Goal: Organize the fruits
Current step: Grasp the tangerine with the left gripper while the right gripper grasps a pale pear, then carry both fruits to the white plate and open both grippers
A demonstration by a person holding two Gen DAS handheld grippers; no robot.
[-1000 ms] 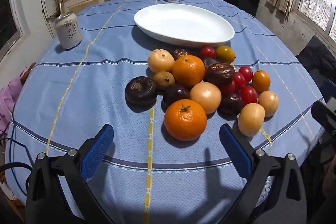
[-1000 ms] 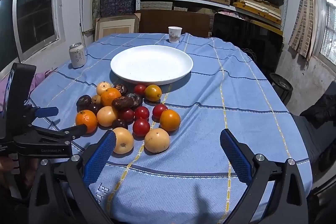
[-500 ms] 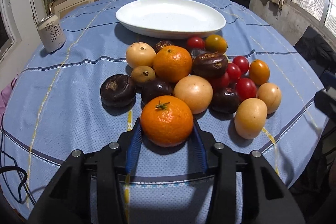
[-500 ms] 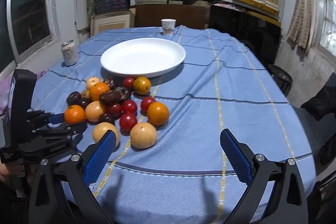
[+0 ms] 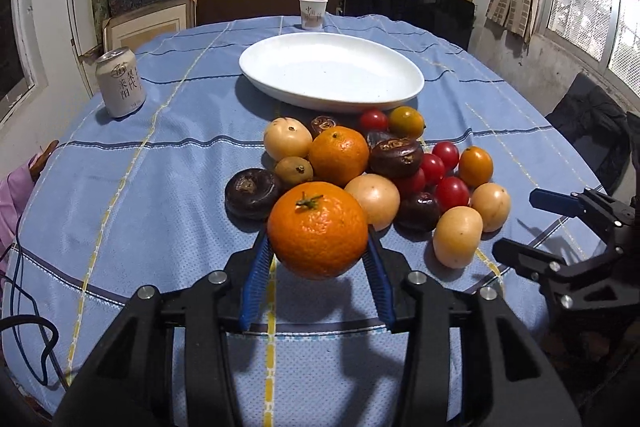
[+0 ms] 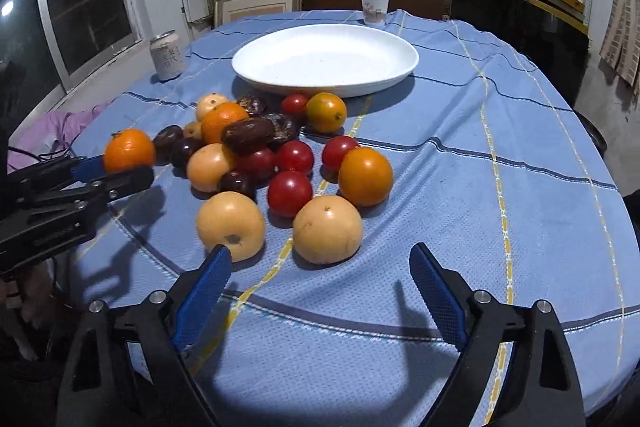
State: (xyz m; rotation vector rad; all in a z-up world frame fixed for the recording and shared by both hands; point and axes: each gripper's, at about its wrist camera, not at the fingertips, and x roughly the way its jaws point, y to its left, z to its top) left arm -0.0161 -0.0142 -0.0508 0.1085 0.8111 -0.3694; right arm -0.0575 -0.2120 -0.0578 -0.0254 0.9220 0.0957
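Gripping the mandarin (image 5: 318,229), our left claw (image 5: 316,279) pinches it between both blue pads, lifted just clear of the bench (image 5: 160,187) beside the fruit pile (image 6: 280,155). Our right claw (image 6: 320,263) stands spread, jaws just closing slightly, nothing between them, near a yellow fruit (image 6: 327,229).

A round table covered by a blue cloth (image 5: 132,187) with yellow and dark stripes carries everything. Just beyond the right fingers (image 6: 208,291) lies a heap of fruit (image 6: 280,163): pale yellow, orange, red and dark brown pieces touching each other. Past the heap sits a white plate (image 6: 400,67). Far left of it stands a can (image 6: 167,55); a paper cup (image 6: 374,9) stands at the far edge.
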